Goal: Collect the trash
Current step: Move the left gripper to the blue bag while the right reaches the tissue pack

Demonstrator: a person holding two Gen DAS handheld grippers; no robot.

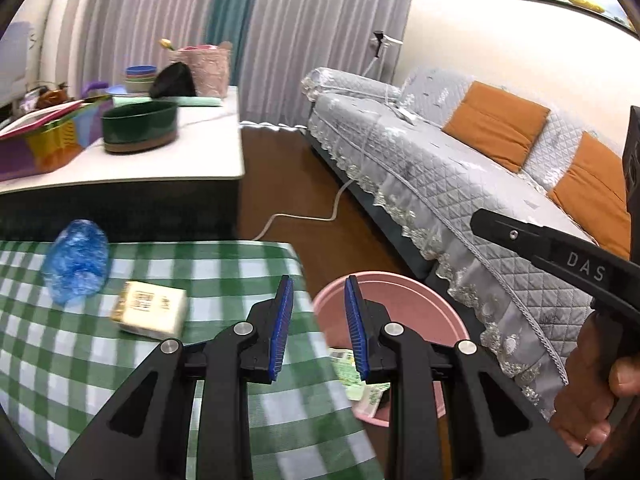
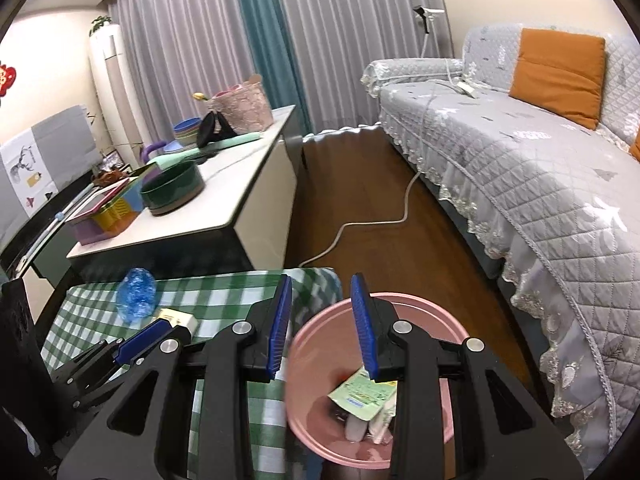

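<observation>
a table draped in a glossy green-and-white checked cloth (image 1: 132, 360) carries two pieces of trash: a crumpled ball of translucent blue plastic film (image 1: 76, 260), wrinkled and shiny, and just beside it a small flat rectangular cream packet (image 1: 150, 314) with dark print on its top face. the two lie near each other but apart, well in from the cloth's right edge.

beside that edge, lower down, stands one round pink plastic bin (image 2: 372, 384) with a smooth rim. the right wrist view looks straight into it and shows flat paper wrappers (image 2: 360, 394) with green print lying at the bottom, together with some pale scraps too jumbled to count. the left wrist view catches only part of the rim and a corner of the green-printed paper.

the left gripper (image 1: 319, 330) hangs over the table's right edge with its ribbed blue pads parted and nothing between them. the right gripper (image 2: 322, 330) hovers above the bin's rim, its blue pads likewise apart and empty. each view also catches the other tool: the left one shows a black finger of the right gripper and the person's hand (image 1: 592, 384) around its handle, the right one shows a blue pad of the left gripper at its lower left.

behind stand a white-topped sideboard (image 2: 240, 184) with a dark green oval tub (image 2: 172, 190), and a sofa under a quilted grey cover (image 2: 520, 168) edged in lace, bearing two orange cushions in the left view.
</observation>
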